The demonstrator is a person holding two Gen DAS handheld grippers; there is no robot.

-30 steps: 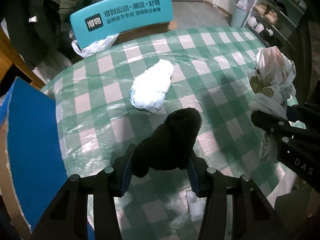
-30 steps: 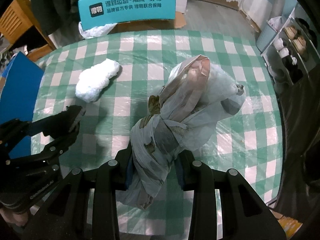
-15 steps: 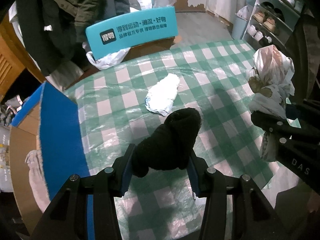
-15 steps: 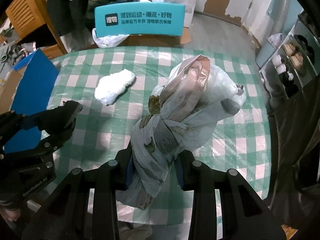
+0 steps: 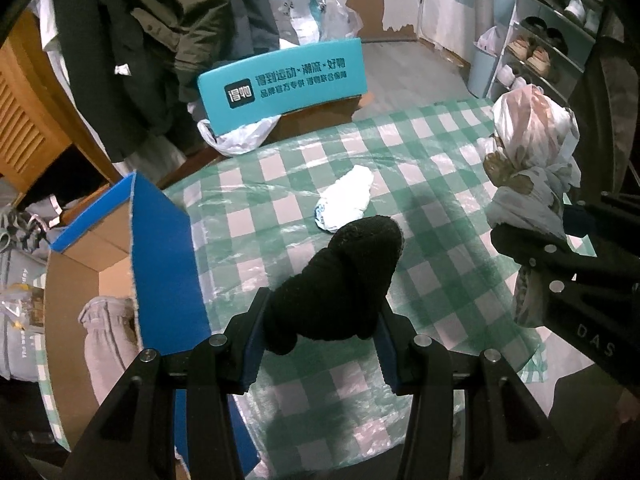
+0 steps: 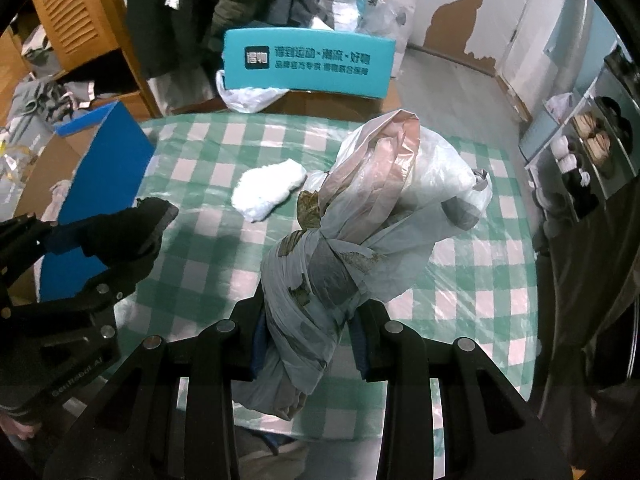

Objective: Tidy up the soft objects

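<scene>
Left claw [image 5: 320,336] is clamped on a soft black sock [image 5: 340,280]; right claw [image 6: 306,340] squeezes a crinkly, light bag bundle [image 6: 372,216] at its knotted waist (slippery plastic), both above the desk [image 5: 440,264].

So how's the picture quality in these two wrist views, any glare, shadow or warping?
Left wrist view: fisheye bends the teal sign; glossy glare streaks the checked tablecloth; the black sock reads as a detail-less dark mass. Right wrist view: dim corners, soft gripper shadows on the cloth, plastic bag bundle sharp.
</scene>
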